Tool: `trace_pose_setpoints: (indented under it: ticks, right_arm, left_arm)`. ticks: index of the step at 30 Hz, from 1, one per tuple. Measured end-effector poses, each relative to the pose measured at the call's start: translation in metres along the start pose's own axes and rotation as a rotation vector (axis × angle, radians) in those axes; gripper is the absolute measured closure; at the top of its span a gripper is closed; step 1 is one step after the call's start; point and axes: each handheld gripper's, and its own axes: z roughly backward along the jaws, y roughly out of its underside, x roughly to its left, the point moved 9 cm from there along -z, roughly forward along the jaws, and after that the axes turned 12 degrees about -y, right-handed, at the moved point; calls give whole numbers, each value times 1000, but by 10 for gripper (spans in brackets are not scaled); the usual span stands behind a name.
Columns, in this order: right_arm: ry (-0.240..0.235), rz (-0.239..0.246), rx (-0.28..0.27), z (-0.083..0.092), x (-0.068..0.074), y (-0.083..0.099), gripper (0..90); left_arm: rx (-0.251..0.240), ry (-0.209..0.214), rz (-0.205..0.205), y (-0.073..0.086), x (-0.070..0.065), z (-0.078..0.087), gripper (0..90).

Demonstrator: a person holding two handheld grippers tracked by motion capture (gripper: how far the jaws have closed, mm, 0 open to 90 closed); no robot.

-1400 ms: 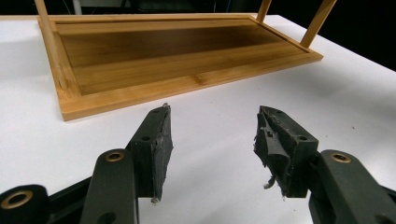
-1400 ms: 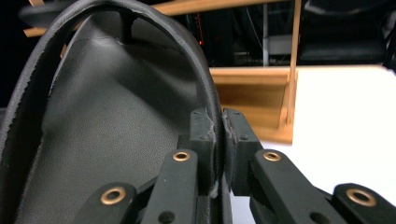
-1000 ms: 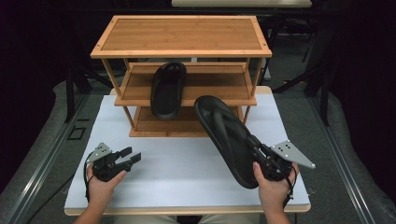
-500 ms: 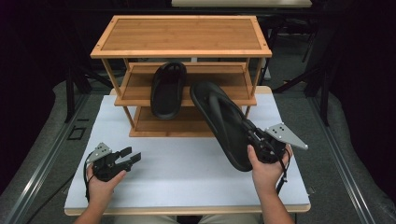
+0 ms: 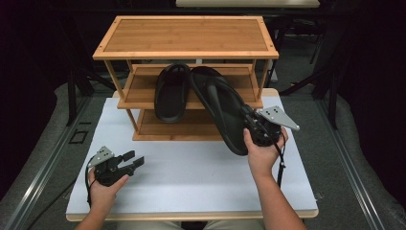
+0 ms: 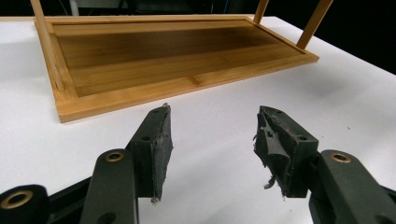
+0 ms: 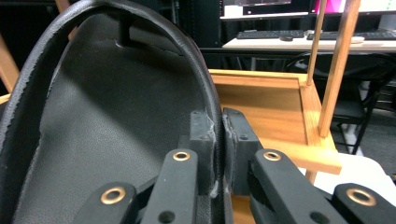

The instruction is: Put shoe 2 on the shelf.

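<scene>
Right gripper (image 5: 253, 125) clamping its jaws on the rim of a black sandal (image 5: 225, 108), holding it tilted above the tabletop (image 5: 201, 182) toward the far edge, at the wooden rack's (image 5: 186, 36) middle shelf beside a second sandal (image 5: 171, 93), left gripper (image 5: 130, 162) resting near the front left corner with jaws apart and empty, no readable writing showing.

We find the left hand (image 5: 106, 184) near the front left corner of the table (image 5: 191, 167), wrapped around the body of the left gripper (image 5: 134, 162). Its forearm enters over the table's front edge. Its jaws stand well apart with nothing between the worn pads (image 6: 161, 142), and the tips point along the tabletop.

The right hand (image 5: 261, 153) is raised over the right half of the table, forearm angled up from the front edge. The right gripper (image 5: 250, 120) has its jaws pinched together on the rim of a black slipper (image 5: 222, 105), carried clear of the tabletop.
</scene>
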Motion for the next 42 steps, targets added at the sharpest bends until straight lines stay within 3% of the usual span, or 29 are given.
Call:
trace_pose_setpoints:
  ticks: [5, 15, 20, 29, 42]
  right_arm:
    - [31, 11, 9, -17, -1, -7, 830]
    - [84, -13, 37, -53, -7, -21, 829]
    - [131, 8, 45, -66, -13, -29, 828]
    - [172, -27, 49, -75, -27, -29, 828]
    - [208, -32, 71, -83, -29, -22, 804]
  left_arm:
    - [-1, -5, 6, -1, 3, 1, 457]
    - [-10, -2, 19, -3, 7, 2, 457]
    - [-8, 1, 17, -2, 7, 2, 457]
    - [5, 1, 10, -1, 7, 0, 458]
    - [3, 2, 7, -1, 7, -1, 458]
